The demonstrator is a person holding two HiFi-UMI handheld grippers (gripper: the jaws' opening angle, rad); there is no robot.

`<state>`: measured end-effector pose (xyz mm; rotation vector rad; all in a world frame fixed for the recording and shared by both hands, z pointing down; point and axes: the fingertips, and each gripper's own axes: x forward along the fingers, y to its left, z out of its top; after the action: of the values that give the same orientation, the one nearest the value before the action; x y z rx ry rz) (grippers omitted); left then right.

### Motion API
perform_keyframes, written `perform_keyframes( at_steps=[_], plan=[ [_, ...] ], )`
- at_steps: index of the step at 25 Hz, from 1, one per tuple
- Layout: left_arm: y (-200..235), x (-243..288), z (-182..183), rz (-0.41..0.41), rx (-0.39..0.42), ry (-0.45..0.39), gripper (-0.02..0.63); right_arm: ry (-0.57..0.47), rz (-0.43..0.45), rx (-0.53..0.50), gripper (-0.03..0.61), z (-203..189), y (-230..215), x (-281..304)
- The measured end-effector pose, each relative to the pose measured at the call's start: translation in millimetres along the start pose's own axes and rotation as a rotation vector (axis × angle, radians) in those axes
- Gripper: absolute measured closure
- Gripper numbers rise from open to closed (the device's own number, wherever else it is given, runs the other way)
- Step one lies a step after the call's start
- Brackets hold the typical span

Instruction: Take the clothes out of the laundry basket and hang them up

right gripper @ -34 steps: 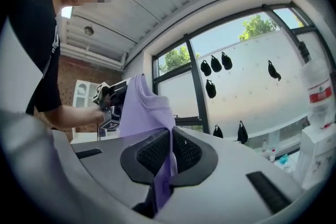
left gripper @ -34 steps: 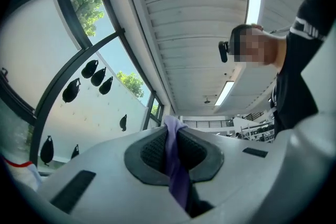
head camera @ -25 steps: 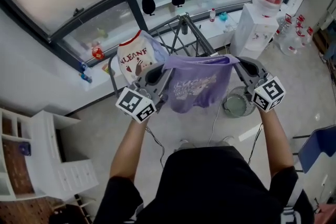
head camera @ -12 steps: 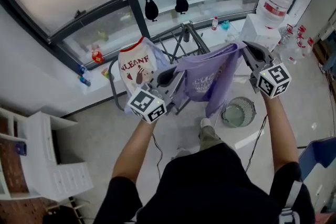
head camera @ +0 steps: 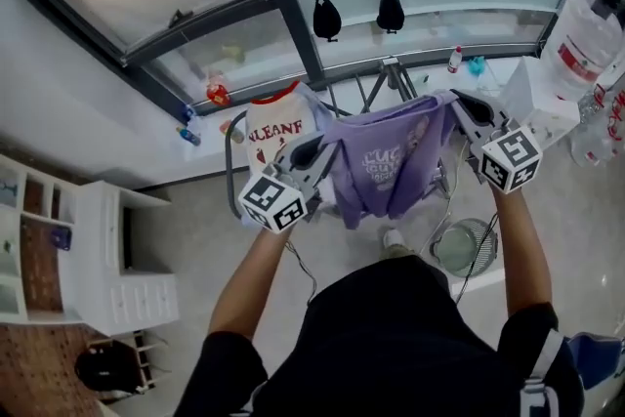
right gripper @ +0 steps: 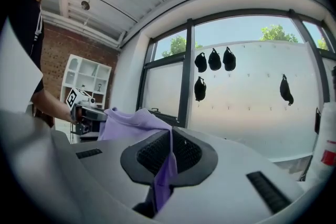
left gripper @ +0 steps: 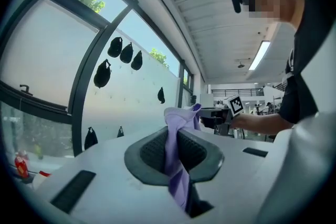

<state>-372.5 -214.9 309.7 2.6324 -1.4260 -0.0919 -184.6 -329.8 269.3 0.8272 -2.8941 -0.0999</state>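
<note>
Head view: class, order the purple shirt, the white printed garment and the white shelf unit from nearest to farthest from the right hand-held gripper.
1. Purple shirt, clamped in the right hand-held gripper.
2. White printed garment, further left.
3. White shelf unit, far left.

The grey floor [head camera: 195, 225] carries a wire laundry basket [head camera: 465, 247], a white shelf unit [head camera: 117, 259] and a drying rack [head camera: 393, 73]
</note>
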Motion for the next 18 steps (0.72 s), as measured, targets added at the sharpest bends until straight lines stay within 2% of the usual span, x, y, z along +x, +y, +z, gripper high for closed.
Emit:
perform_keyframes(
  at_steps=[8, 14, 18],
  plan=[
    [94.9, 52.5, 5.7, 0.227, 0.019, 0.054, 0.592, 0.033, 0.117, 0.020, 0.574, -19.9, -55.4, 92.5],
    [156.9, 93.3, -5.3, 0.338, 0.019, 0.116, 0.592, 0.078, 0.151, 0.032, 0.574, -37.4, -93.3, 147.2],
    [192.8, 113.2, -23.8, 0.405, -0.019, 0.140, 0.592, 0.130, 0.178, 0.053, 0.574, -62.2, -111.1, 182.3]
  ],
)
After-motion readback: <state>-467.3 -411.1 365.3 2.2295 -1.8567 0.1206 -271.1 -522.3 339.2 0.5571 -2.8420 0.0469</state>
